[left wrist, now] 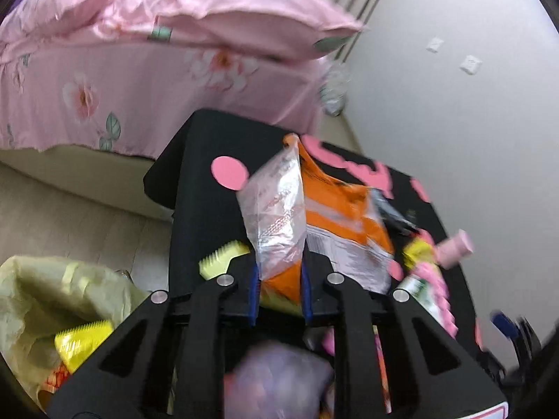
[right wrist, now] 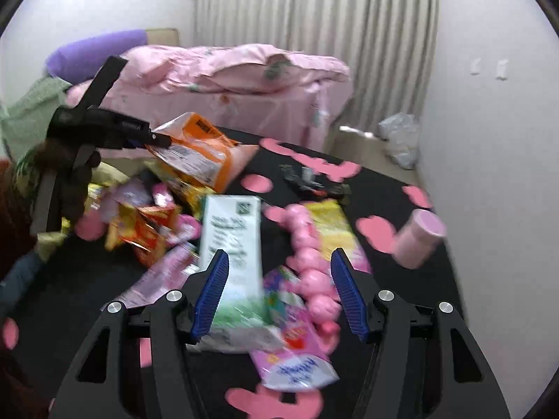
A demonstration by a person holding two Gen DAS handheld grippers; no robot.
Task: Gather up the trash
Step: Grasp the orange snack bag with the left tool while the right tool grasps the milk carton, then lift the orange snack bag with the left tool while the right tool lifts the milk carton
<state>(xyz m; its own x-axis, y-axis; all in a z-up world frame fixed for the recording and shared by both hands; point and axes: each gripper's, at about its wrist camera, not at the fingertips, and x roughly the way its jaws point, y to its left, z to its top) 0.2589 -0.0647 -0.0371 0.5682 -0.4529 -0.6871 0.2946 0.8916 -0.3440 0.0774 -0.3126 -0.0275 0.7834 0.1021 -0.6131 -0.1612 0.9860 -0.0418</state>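
Note:
My left gripper [left wrist: 279,276] is shut on the lower edge of an orange and silver snack bag [left wrist: 314,209], which sticks up between the blue pads. The right wrist view shows that gripper [right wrist: 153,139] at the left, a person's hand behind it, pinching the same bag [right wrist: 202,150]. My right gripper [right wrist: 279,252] stands open over the black table [right wrist: 384,188]. A white and green carton [right wrist: 230,244] and a string of pink balls [right wrist: 307,251] lie between its fingers, neither one pressed. A yellowish trash bag [left wrist: 52,289] gapes at lower left, wrappers inside.
Several wrappers [right wrist: 139,223] are piled on the table's left part. A pink cylinder [right wrist: 419,237] lies near the right edge, a small black object [right wrist: 314,181] farther back. A pink bed [right wrist: 227,80] stands behind the table, and a white plastic bag [right wrist: 401,139] is on the floor by the wall.

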